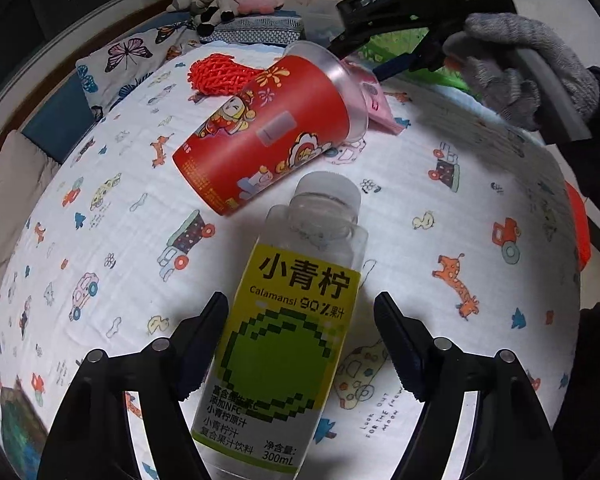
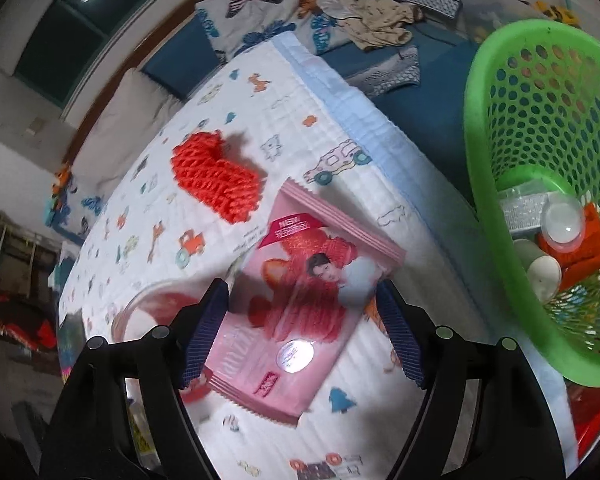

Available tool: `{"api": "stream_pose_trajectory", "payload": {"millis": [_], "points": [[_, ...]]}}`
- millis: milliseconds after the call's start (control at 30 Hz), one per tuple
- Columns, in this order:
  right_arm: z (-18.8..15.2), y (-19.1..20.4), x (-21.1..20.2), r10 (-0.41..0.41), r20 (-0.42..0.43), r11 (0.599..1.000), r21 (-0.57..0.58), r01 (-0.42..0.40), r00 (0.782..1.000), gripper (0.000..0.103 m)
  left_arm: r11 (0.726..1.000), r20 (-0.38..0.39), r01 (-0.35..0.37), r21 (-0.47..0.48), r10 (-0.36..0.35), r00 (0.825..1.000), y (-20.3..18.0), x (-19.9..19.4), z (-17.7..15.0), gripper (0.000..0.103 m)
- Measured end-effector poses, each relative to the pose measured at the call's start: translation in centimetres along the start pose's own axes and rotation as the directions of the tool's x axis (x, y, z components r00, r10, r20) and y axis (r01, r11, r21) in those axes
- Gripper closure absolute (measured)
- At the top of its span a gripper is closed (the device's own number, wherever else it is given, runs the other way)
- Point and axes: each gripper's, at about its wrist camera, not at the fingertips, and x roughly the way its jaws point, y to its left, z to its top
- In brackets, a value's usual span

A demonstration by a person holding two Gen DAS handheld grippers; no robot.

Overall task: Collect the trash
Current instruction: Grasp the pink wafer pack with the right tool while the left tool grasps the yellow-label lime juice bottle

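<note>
Left wrist view: the left gripper (image 1: 300, 344) has its jaws spread wide, the clear bottle (image 1: 288, 340) lying between them, red cup (image 1: 272, 128) just beyond. Right gripper (image 2: 303, 332) gapes over the pink wrapper (image 2: 300, 316), apparently not touching; green basket (image 2: 496, 184) sits off right.

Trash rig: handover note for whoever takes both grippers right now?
Left gripper: open, jaws either side of the bottle, which lies on the blanket; not gripped.
Right gripper: open, jaws astride the pink wrapper, not closed on it.
Still on the blanket: bottle, red cup on its side, orange net, pink wrapper.
Done: green basket beside the bed, tilted, already holds several bits of trash.
Left: close on bottle and wrapper, drop both in the basket, then the cup and net.
</note>
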Motion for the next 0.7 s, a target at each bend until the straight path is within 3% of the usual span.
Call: {"api": "stream_pose_trajectory", "payload": {"millis": [133, 333, 400, 700], "points": [[0.2, 0.3, 0.9, -0.044, -0.012, 0.999, -0.007, 0.043, 0.999, 0.027, 1.0, -0.004, 0.002, -0.018, -0.003, 1.0, 0.3, 0.4, 0.4, 0.03], [0.0, 0.8, 1.0, -0.099, 0.004, 0.992, -0.073, 0.099, 0.995, 0.036, 0.999, -0.023, -0.003, -0.038, 0.002, 1.0, 0.7, 1.5, 0.6, 0.03], [-0.1, 0.9, 0.9, -0.115, 0.012, 0.988, -0.104, 0.115, 0.993, 0.039, 0.999, -0.027, 0.0, -0.042, -0.001, 1.0, 0.7, 1.8, 0.6, 0.035], [-0.8, 0.8, -0.4, -0.071, 0.05, 0.986, -0.147, 0.078, 0.996, 0.049, 0.997, -0.029, -0.007, -0.075, 0.005, 1.0, 0.0, 1.6, 0.2, 0.044]]}}
